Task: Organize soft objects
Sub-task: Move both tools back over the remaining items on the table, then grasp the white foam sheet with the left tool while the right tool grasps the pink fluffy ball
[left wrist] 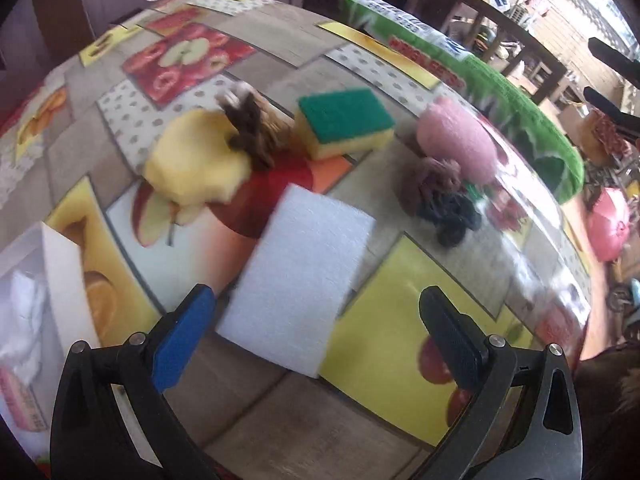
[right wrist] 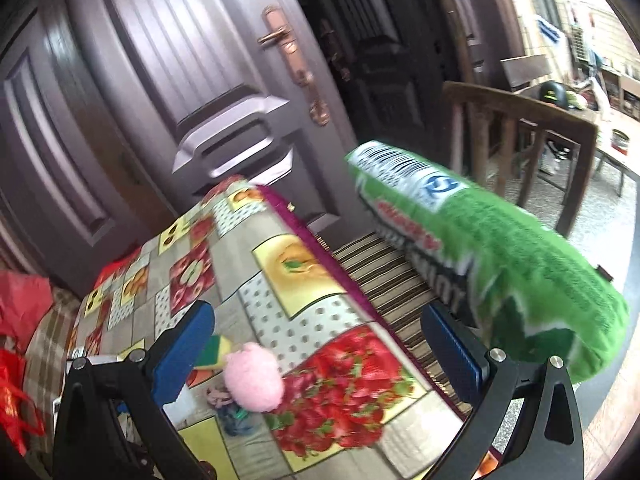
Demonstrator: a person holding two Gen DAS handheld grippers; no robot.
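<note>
Spread across both views: a table under a fruit-print oilcloth – apples, oranges, strawberries, dotted squares. Along its far right edge in the left wrist view, a long green printed pack; in the right wrist view seen close, lifted over the table's edge and a striped surface, right beside the right finger. Whether gripped or merely beside that finger, cannot tell. Behind the table, a dark panelled door with a copper handle, and a wooden chair to the right.

At the left edge of the left wrist view, an open white box with something white and crumpled inside. Flat on the cloth near the middle, a white foam sheet, its near end between the left gripper's fingers but not touched by them. Beyond it, a yellow sponge lump with a brown frilly scrunchie leaning on its right side. Just beside that, a green-topped yellow scouring sponge. Further right, a pink fluffy ball, with a mauve scrunchie and a dark blue scrunchie touching each other below it – both blurred.

Left gripper: fingers wide apart, empty. Right gripper: fingers spread wide.
</note>
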